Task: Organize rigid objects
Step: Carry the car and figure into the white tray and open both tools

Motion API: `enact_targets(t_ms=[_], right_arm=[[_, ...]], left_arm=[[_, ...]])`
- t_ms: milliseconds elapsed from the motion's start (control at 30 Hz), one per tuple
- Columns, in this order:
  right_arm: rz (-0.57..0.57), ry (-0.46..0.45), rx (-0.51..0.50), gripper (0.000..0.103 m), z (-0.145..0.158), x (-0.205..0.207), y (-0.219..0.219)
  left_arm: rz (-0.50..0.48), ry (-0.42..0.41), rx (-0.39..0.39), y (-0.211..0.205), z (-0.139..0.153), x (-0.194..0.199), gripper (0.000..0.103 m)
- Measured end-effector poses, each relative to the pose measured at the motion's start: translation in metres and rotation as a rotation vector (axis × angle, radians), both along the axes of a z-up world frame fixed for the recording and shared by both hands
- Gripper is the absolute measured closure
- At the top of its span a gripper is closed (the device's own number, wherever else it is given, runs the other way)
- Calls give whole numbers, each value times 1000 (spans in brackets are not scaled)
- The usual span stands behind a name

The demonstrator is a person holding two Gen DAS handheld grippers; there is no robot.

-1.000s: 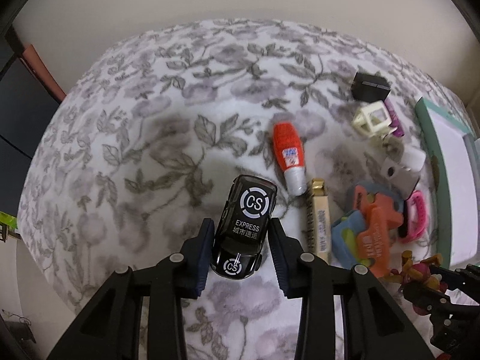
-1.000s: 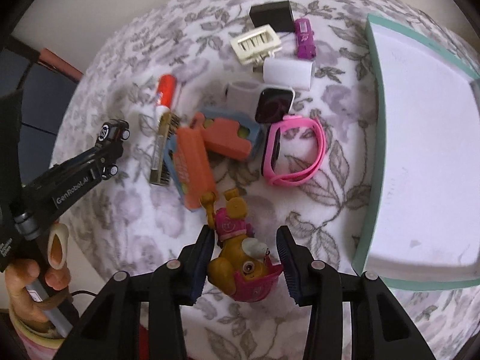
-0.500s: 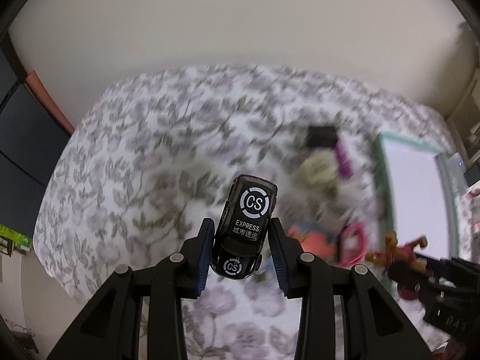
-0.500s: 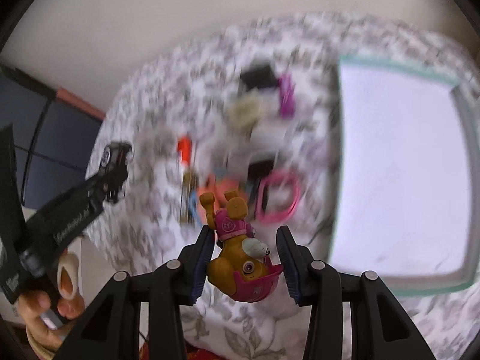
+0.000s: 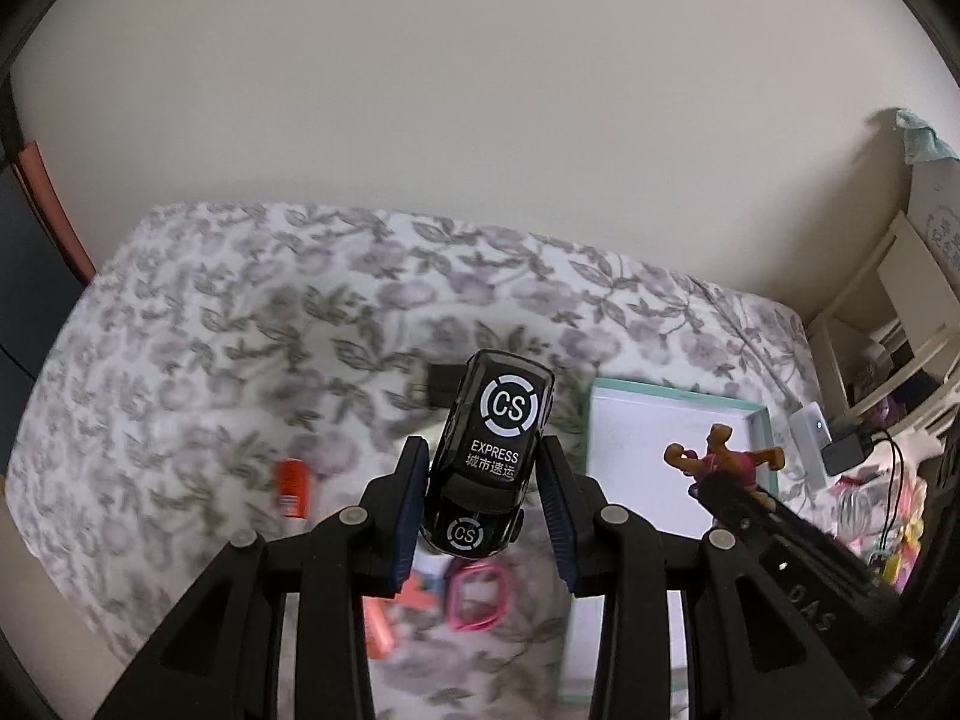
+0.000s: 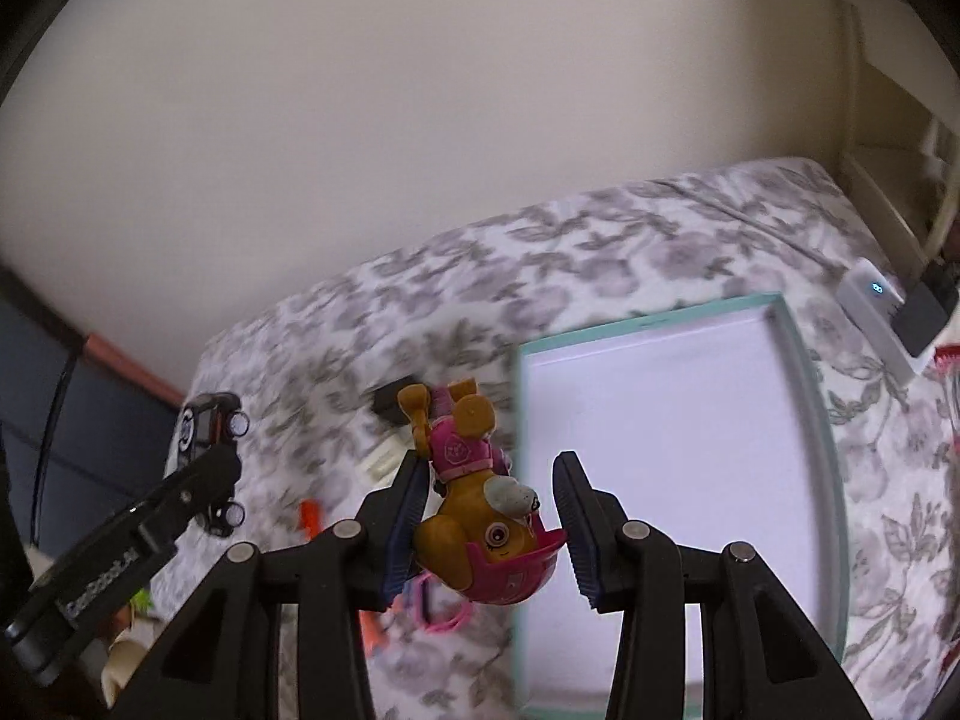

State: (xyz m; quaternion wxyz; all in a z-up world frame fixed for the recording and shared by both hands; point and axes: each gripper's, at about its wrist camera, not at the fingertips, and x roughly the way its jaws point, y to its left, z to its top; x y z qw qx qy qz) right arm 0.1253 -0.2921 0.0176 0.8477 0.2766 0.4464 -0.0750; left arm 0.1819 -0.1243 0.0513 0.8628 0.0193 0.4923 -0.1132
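Floral bedspread (image 5: 252, 324) below — left gripper (image 5: 483, 504) clamps toy car (image 5: 489, 462), right gripper (image 6: 492, 510) clamps pup figure (image 6: 480, 504); 2 carries mid-air, next lower into tray (image 6: 804, 420).

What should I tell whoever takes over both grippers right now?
Left gripper: jaws shut on the black toy car, held in the air.
Right gripper: jaws shut on the toy puppy figure, also off the bed.
The teal-rimmed white tray lies on the floral bedspread with nothing visible in it.
Left to do: set both toys in the tray, probably, then fetch the pink watch, the orange-capped tube and the other blurred pieces.
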Motion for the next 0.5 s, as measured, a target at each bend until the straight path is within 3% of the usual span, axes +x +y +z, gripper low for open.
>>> enact_targets(t_ms=[267,500], right_arm=[[-91,60,-60,57,-37,4,-53],[-104,73,-108,57,-55,7,-82]], left_arm=[[-16,30,35,-56,-38,9,65],[-77,44,81,-100,-75,14,64]])
